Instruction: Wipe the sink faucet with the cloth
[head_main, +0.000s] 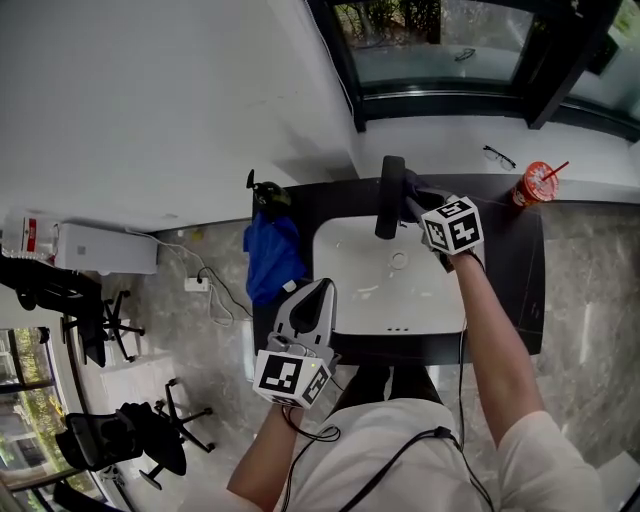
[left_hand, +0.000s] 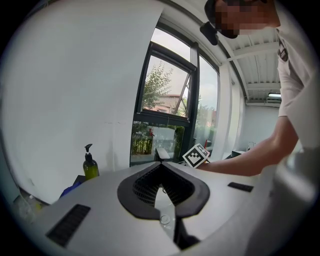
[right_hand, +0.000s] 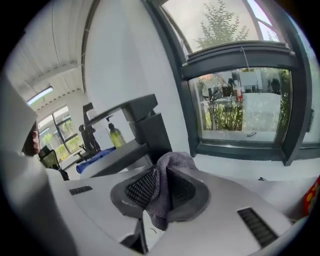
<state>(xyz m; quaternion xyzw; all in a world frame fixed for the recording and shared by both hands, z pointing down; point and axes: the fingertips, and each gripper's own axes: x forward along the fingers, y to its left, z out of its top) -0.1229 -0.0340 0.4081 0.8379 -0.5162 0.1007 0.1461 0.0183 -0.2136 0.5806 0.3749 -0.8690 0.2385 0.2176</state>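
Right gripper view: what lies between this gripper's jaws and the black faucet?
Only the grey cloth, clamped in the right gripper; its bunched top stands just before the faucet, as the right gripper view shows.

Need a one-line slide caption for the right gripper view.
The right claw pinches a grey cloth close to the dark sink faucet, window behind.

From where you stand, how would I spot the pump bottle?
Find the white sink in the dark counter. At the counter's back left corner, by the wall, stands the pump bottle. It is upright, olive green, black-topped, unlike the blue cloth heaped beside it.
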